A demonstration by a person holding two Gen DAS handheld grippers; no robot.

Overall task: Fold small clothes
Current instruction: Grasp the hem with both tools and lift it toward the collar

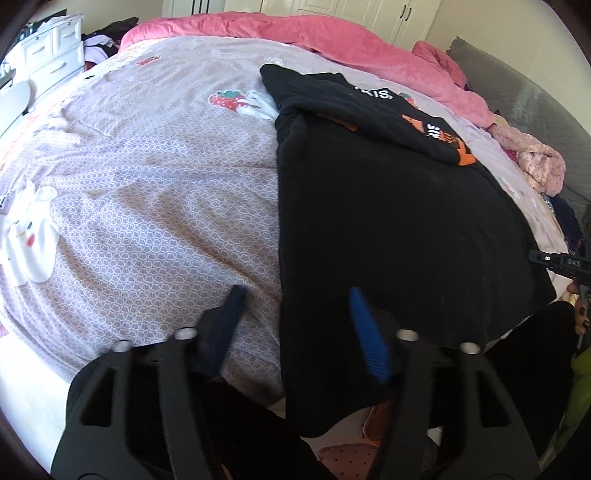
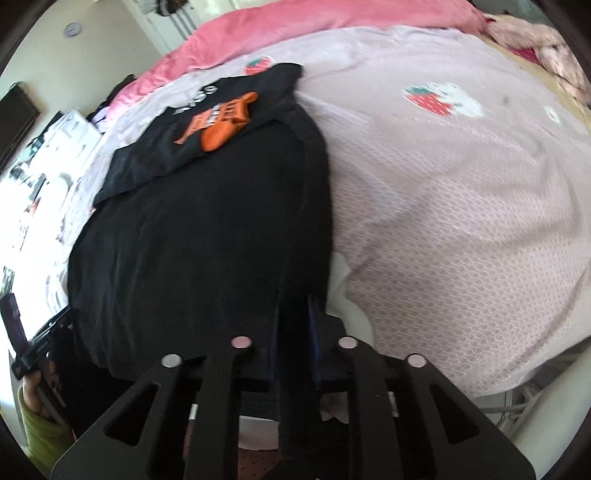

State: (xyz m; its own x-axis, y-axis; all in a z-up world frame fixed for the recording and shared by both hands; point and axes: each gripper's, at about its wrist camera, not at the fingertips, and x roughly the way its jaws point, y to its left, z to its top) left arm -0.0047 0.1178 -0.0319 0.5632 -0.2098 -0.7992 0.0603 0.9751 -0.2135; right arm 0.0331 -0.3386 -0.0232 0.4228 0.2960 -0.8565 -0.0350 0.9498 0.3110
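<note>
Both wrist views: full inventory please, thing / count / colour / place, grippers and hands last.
black garment: 1, black with orange print, spread on bed, near hem over edge
bedspread: 1, pale pink, strawberry motifs, covers bed
pink blanket: 1, pink, bunched along far side
drawer unit: 1, white, beyond bed, left wrist view
left gripper: 1, black, blue pads, straddling garment's side edge, not pressing
right gripper: 1, black, shut on garment's near hem
hand: 1, green sleeve, holding left gripper
</note>
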